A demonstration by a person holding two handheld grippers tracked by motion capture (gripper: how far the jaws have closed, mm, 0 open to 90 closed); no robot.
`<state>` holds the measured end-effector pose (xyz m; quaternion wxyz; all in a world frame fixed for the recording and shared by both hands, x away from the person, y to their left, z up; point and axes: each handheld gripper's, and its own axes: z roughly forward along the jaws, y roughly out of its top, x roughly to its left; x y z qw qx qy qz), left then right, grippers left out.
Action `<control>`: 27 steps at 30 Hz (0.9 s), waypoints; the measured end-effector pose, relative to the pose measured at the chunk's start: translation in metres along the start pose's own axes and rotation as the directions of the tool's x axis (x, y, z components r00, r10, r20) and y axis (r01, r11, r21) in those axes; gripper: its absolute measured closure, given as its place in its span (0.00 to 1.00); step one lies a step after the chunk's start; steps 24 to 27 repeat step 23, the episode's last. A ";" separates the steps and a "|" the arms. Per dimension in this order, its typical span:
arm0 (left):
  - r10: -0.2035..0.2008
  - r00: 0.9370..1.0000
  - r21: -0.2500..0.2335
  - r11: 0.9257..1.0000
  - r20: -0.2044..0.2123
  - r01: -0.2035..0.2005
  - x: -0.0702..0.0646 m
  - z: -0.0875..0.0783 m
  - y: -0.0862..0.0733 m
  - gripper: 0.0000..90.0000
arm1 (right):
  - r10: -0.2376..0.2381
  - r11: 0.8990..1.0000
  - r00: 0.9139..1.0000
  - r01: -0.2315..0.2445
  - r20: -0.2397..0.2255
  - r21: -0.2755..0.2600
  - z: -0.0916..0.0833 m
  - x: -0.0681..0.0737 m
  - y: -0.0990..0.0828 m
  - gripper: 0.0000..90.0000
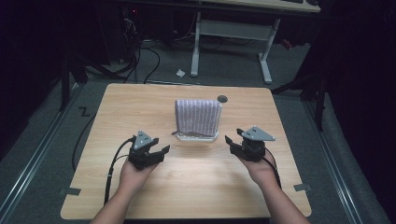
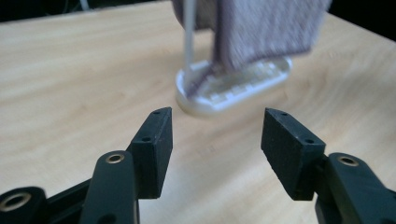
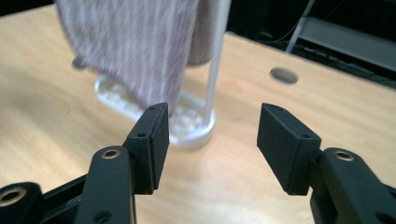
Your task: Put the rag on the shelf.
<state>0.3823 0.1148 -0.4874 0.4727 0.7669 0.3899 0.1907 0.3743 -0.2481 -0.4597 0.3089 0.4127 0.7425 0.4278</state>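
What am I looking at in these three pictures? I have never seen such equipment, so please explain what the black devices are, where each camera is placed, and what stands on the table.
There is no robot here. A person holds a hand-operated tool with two black jaws in each hand: the left gripper and the right gripper.

The high view comes from a fixed camera above the person, looking down on a wooden table. The other two pictures come from small cameras riding on the grippers, each looking forward between its own jaws.

In the middle of the table stands a small white rack with an oval base and thin upright posts. A purple-grey striped cloth hangs over it. A dark round spot lies beyond it on the tabletop.

Both grippers are open and hold nothing. They sit short of the rack, one on each side, pointing toward it.
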 end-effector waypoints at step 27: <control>-0.055 0.998 0.110 0.993 0.038 0.051 -0.031 -0.035 -0.071 0.42 | -0.014 0.989 1.000 0.018 -0.024 0.146 -0.029 0.037 -0.092 0.44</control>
